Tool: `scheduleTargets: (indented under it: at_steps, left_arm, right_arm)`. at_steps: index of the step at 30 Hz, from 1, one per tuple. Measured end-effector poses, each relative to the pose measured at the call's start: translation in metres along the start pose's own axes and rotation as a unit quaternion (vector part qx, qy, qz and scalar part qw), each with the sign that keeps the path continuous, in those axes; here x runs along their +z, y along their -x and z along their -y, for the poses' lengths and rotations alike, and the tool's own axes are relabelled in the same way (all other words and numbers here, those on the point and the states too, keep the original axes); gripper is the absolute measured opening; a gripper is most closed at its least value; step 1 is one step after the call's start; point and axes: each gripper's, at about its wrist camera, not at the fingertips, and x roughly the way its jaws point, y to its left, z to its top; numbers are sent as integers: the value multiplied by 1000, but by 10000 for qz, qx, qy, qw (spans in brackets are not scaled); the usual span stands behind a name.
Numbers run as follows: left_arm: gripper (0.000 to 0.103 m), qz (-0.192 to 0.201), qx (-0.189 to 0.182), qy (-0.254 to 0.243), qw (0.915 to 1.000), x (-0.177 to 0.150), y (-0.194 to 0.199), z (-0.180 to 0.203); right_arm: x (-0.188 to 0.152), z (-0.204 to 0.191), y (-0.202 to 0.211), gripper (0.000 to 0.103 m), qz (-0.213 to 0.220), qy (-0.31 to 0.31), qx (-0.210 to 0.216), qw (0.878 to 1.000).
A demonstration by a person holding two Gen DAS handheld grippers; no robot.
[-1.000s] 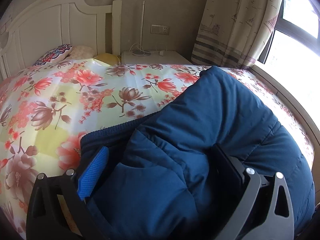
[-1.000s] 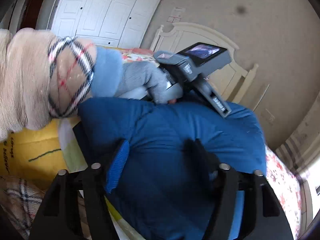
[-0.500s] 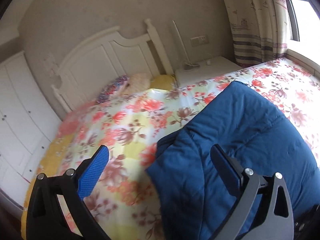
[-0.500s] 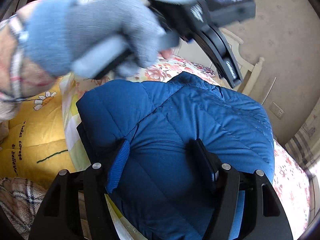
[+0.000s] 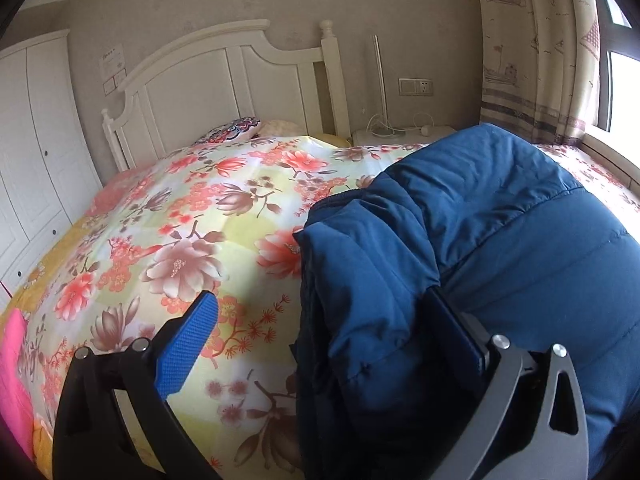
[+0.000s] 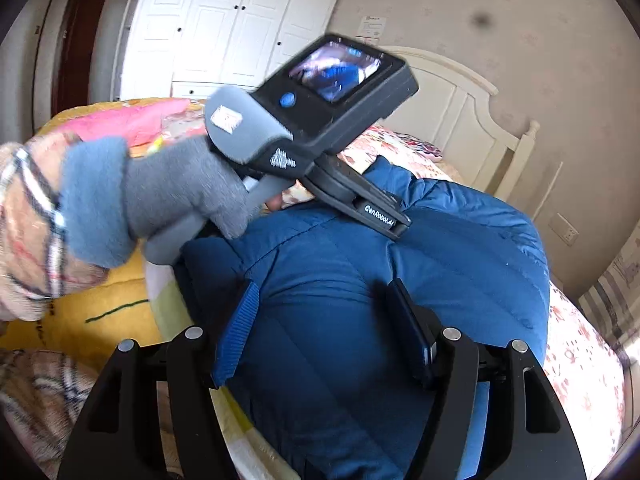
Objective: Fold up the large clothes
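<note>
A padded dark blue jacket (image 5: 500, 248) lies folded in a thick bundle on the flowered bedspread (image 5: 192, 216). My left gripper (image 5: 320, 320) is open over the jacket's left edge; its right finger rests against the padding and its left finger hangs over the bedspread. My right gripper (image 6: 324, 328) is open, its fingers pressed into the jacket (image 6: 360, 280) on either side of a padded ridge. The left gripper's body (image 6: 320, 120), held by a gloved hand, hovers above the jacket's far side in the right wrist view.
A white headboard (image 5: 224, 76) and pillows stand at the bed's far end, with a nightstand (image 5: 400, 134) and curtain to the right. A white wardrobe (image 5: 36, 152) is at left. A pink cloth (image 5: 12, 364) and yellow blanket (image 6: 100, 312) lie near the bed's edge.
My left gripper let go of the jacket, lifted away, then came back down beside its left edge. My right gripper stayed in place on the jacket.
</note>
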Motion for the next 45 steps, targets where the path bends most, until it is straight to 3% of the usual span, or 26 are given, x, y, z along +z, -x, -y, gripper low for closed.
scheduleTargets:
  at_steps: [5, 7, 10, 14, 16, 17, 19, 21, 25, 28, 30, 33, 36, 38, 40, 41, 43, 45]
  left_arm:
    - [101, -64, -206, 457, 9987, -7, -5, -17]
    - [101, -87, -249, 468, 9986, -7, -7, -19]
    - [101, -71, -207, 421, 9989, -8, -7, -17]
    - [101, -34, -178, 426, 9989, -9, -6, -16]
    - [101, -19, -168, 429, 9989, -9, -5, -16]
    - [101, -19, -172, 433, 9989, -9, -5, -17]
    - [101, -13, -155, 457, 9988, -9, -5, -18]
    - [101, -21, -87, 536, 9985, -10, -5, -20]
    - [101, -59, -46, 454, 9989, -8, -3, -18]
    - [101, -155, 424, -32, 9990, 7, 5, -13]
    - [101, -13, 785, -183, 9967, 22, 19, -13]
    - [101, 413, 457, -67, 9981, 56, 51, -12]
    - [101, 392, 104, -441, 9982, 79, 45, 11]
    - [101, 100, 12, -642, 9979, 81, 18, 24]
    - [101, -691, -117, -818, 9942, 67, -37, 37]
    - [101, -865, -352, -681, 9933, 58, -54, 37]
    - [101, -893, -569, -249, 9941, 55, -61, 23]
    - [101, -763, -364, -271, 9961, 51, -56, 22]
  right_arm:
    - [8, 64, 36, 64, 467, -619, -287, 9966]
    - [15, 97, 34, 64, 454, -736, -557, 9947]
    - [32, 160, 6, 61, 229, -961, -859, 9914]
    - [54, 235, -45, 48, 43, -1726, -610, 9831]
    - [60, 251, -75, 44, -179, -1725, -601, 9830]
    - [59, 257, -99, 41, -430, -1721, -501, 9829]
    - [36, 263, -164, 41, -1456, -1817, -30, 9725]
    - [31, 266, -171, 41, -1301, -1855, 84, 9740]
    - [38, 260, -173, 41, -1468, -1625, -106, 9757]
    - [38, 255, -172, 41, -1488, -1520, -213, 9769]
    - [38, 255, -171, 41, -1467, -1515, -231, 9772]
    - [35, 256, -171, 41, -1422, -1548, -233, 9774]
    - [33, 257, -170, 41, -1387, -1578, -231, 9774]
    - [32, 257, -168, 41, -1350, -1612, -219, 9774]
    - [31, 260, -166, 41, -1284, -1697, -155, 9770]
    - [30, 265, -164, 41, -1289, -1799, -103, 9752]
    - [33, 271, -160, 41, -1320, -1893, 25, 9730]
    - [43, 282, -145, 41, -1188, -2026, -93, 9720]
